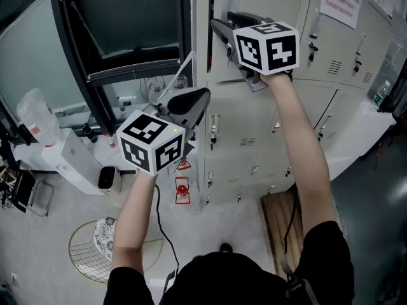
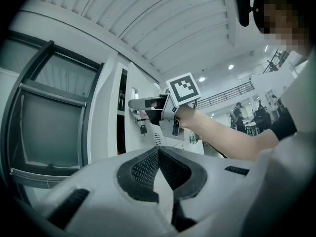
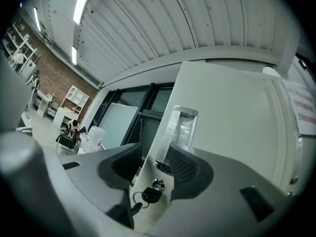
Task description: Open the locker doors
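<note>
Door handle (image 3: 181,126) btwn open R gripper (image 3: 155,156) jaws.

**Surface finish findings**

Locker doors (image 1: 245,116): smooth painted metal, pale, satin.
Handle (image 3: 181,126): glossy, mirror-bright.
Key (image 3: 149,195): matt black plastic head.
Right gripper (image 3: 153,161): matt grey plastic shell; pads (image 3: 181,166) black, finely ribbed.
Boards (image 1: 280,218): bare brown wood.

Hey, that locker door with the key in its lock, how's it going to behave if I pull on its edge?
The locker door already seems ajar, so it will probably swing freely on its hinges. It looks like thin painted sheet metal, so it is likely light and may flex slightly. The key sits in the lock with its ring hanging loose, so that may swing and rattle.
</note>
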{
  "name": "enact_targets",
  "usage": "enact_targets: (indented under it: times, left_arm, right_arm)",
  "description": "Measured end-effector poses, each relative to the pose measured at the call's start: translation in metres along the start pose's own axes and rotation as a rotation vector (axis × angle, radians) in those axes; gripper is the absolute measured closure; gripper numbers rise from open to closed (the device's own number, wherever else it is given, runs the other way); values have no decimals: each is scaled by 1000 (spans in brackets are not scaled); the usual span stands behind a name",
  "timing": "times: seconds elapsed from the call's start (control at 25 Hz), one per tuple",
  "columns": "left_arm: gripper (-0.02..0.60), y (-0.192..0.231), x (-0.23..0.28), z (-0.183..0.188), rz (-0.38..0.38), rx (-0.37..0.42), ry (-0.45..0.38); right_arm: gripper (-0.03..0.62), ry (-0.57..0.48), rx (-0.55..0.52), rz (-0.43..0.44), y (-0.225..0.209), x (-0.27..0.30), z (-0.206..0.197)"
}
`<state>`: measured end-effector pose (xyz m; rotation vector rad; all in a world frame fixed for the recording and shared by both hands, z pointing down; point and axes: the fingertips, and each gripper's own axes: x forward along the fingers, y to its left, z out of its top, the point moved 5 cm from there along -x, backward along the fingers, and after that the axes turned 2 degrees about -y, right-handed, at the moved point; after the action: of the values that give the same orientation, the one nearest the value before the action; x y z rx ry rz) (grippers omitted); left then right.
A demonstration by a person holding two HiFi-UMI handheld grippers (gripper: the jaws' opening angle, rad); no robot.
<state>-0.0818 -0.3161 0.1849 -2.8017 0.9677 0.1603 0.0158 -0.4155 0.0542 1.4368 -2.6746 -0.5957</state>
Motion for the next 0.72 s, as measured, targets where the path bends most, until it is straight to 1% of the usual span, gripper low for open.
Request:
enact_targets:
  times: [0.32,0.48,0.72]
  left_arm:
    - [563,-11,-2,0,-57,0,-4]
    - [563,-18,-4,0,-84,-2,-6]
    - [563,-26,-7,1,-120,0,-9]
  right_arm:
    - [416,23,-12,-44,6,-23,7]
    - [437,24,-7,-74,6,-36,8]
    - [439,28,-7,-99,8,-48,13]
